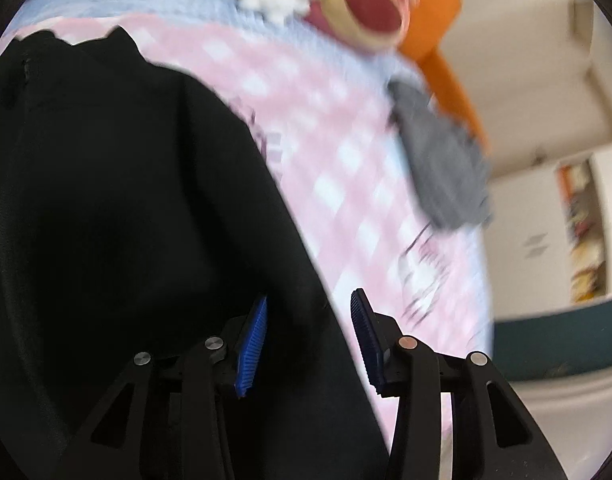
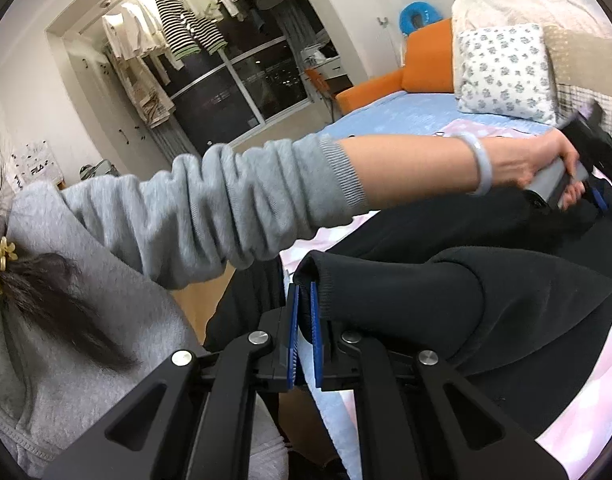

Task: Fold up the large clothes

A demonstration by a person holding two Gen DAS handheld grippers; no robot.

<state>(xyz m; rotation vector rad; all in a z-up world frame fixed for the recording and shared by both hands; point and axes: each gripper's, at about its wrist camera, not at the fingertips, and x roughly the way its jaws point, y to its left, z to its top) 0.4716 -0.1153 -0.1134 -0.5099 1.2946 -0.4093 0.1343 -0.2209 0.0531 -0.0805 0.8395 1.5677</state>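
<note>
Right wrist: right gripper (image 2: 304, 334) clenched on black garment (image 2: 465, 300) cuff | left gripper (image 1: 307, 340) released, garment edge between pads, untouched | sleeve (image 2: 226, 208) crosses view | grey cloth (image 1: 441, 164), plush (image 1: 369, 12) beyond | pink check sheet (image 1: 345, 152), bed | orange sofa (image 2: 425, 56)
</note>
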